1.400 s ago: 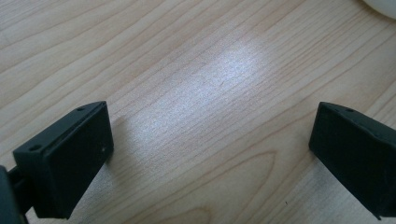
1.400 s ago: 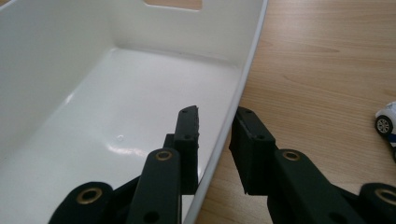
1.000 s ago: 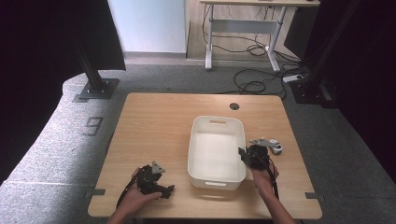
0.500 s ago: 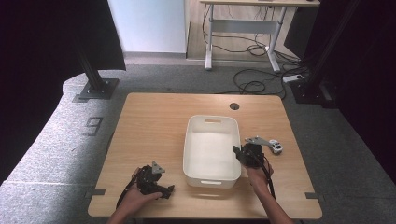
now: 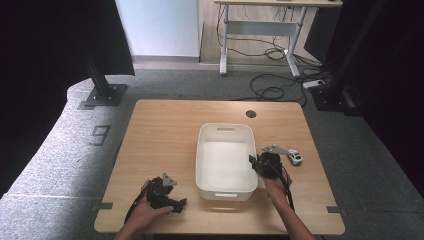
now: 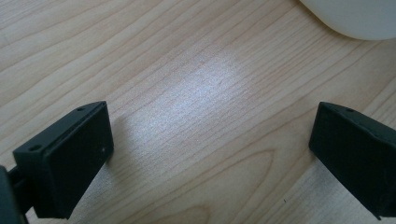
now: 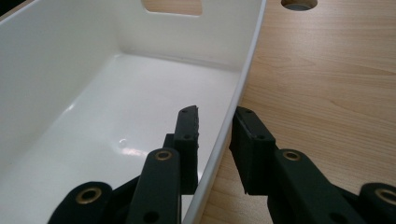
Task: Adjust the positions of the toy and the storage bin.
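Observation:
A white plastic bin (image 5: 224, 127) stands empty in the middle of the wooden table (image 5: 160, 135). My right gripper (image 5: 256, 165) is shut on the bin's right wall. In the right gripper view one jaw of the gripper (image 7: 215, 125) is inside the bin (image 7: 93, 93) and the other outside, with the rim between them. My left gripper (image 5: 177, 204) lies near the front left of the table, open, with only bare wood between its jaws (image 6: 210, 140). A corner of the bin (image 6: 355, 18) shows beyond it.
A small grey and white toy car (image 5: 295, 158) lies on the table just right of my right gripper. A round cable hole (image 5: 251, 114) sits near the table's far edge. A desk frame and loose cables are on the floor beyond.
The bin has slid a little to the left with my right gripper holding its wall, away from the toy car. The left gripper has not moved.

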Action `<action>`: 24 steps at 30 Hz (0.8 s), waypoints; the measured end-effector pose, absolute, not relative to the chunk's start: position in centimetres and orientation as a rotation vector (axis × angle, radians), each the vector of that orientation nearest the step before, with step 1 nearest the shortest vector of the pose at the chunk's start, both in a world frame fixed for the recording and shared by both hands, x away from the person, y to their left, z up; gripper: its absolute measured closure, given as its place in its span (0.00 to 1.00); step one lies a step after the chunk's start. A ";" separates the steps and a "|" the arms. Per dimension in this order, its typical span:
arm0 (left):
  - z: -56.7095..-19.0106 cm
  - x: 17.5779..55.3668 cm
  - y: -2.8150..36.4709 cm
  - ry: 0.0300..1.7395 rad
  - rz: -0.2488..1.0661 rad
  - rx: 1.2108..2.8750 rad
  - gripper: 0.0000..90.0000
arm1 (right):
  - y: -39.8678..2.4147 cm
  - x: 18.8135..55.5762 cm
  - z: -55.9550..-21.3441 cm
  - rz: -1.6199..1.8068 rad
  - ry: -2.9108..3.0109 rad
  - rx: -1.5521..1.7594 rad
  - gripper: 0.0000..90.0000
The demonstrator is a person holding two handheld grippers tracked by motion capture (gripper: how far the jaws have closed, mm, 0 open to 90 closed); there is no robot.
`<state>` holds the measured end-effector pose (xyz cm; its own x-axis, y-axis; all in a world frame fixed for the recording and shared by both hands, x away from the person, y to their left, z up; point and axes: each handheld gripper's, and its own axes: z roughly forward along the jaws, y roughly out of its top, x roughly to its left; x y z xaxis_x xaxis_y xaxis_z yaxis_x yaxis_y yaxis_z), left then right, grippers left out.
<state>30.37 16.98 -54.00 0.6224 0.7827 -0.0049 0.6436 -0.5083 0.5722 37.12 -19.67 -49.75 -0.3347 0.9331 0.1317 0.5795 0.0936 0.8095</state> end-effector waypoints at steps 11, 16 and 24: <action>-54.0 30.4 17.0 1.117 0.346 2.312 0.00 | -19.3 37.3 -49.9 1.154 1.935 1.506 0.80; -54.0 30.4 17.0 1.118 0.346 2.313 0.00 | -19.3 37.4 -49.9 1.160 1.940 1.495 0.79; -54.0 30.3 17.0 1.111 0.345 2.316 0.00 | -20.2 37.1 -49.4 1.248 1.911 1.456 0.55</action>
